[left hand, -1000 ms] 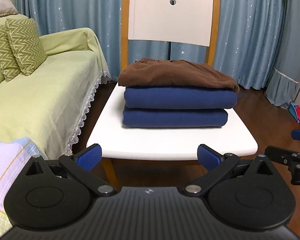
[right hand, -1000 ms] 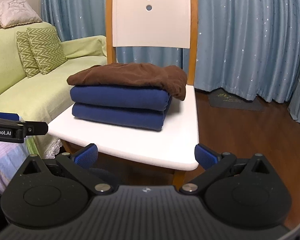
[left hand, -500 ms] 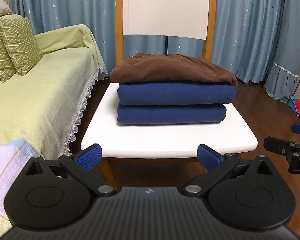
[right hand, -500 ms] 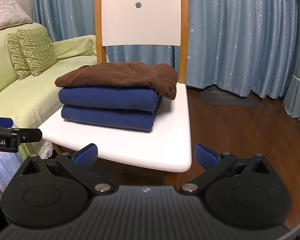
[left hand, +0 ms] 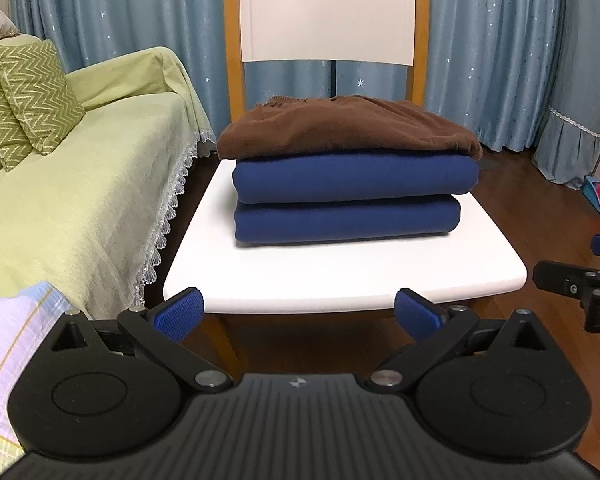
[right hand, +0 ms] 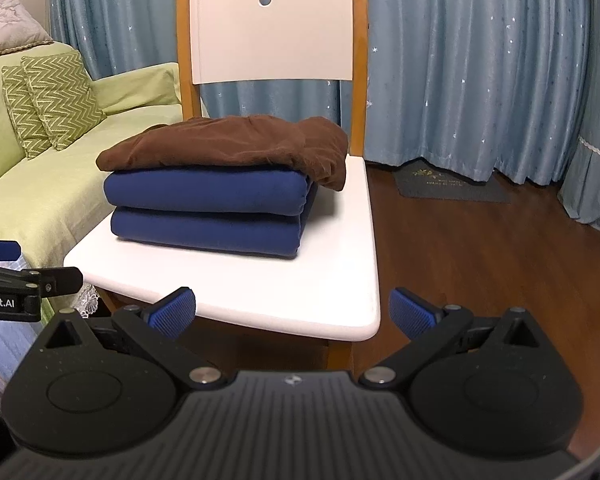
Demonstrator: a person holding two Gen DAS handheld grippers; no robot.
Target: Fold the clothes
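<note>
A folded stack lay on the white seat of a chair (left hand: 340, 276): a brown garment (left hand: 348, 128) on top, above two folded dark blue garments (left hand: 352, 200). In the right wrist view, one end of the brown garment (right hand: 228, 144) drooped over the right end of the blue garments (right hand: 208, 212). The left gripper (left hand: 298, 314) hung before the seat's front edge, fingers spread wide and empty; the right gripper (right hand: 292, 312) hung likewise near the seat's front right corner, fingers wide and empty. A green-covered sofa (left hand: 80, 184) with zigzag cushions (left hand: 32, 96) stood to the left, blue star-patterned curtains (right hand: 460, 60) behind.
</note>
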